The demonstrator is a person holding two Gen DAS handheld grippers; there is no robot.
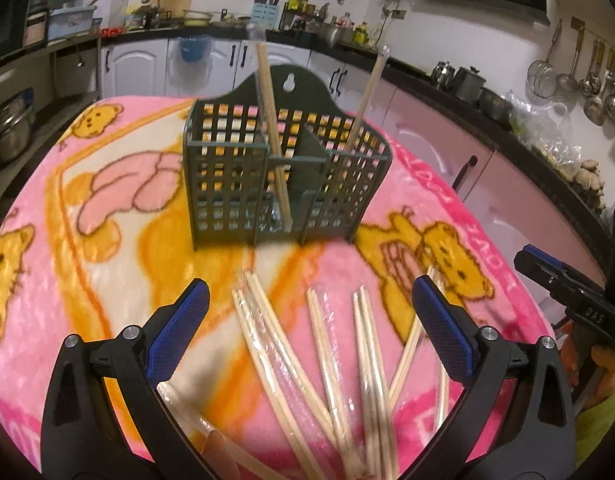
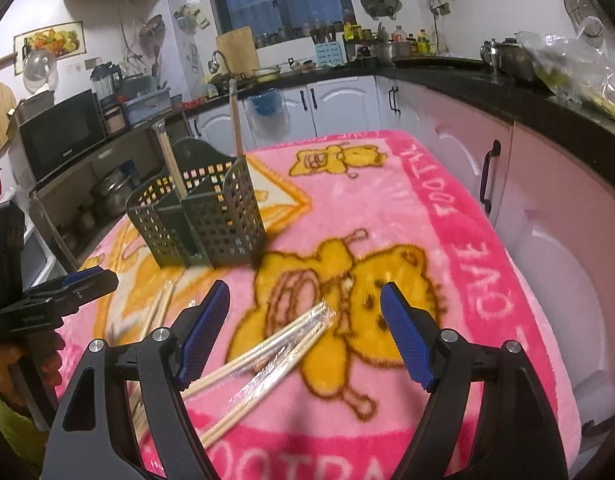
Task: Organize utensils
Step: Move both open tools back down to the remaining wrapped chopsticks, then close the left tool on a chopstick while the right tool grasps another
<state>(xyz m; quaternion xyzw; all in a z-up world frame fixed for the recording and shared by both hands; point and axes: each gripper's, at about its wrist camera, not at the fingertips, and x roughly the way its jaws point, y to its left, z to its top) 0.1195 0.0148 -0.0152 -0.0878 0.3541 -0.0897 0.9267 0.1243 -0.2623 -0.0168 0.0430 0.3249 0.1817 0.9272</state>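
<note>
A dark green slotted utensil holder stands on the pink blanket; it also shows in the right wrist view. Two wrapped chopstick pairs stand in it: one in the middle compartment, one in the right. Several wrapped chopstick pairs lie loose on the blanket between my left gripper's fingers. My left gripper is open and empty above them. My right gripper is open and empty over other loose pairs. The right gripper also shows at the left view's right edge.
The table is covered by a pink cartoon blanket. Kitchen counters with pots and bottles and pink cabinets run behind and to the right. A microwave sits at left.
</note>
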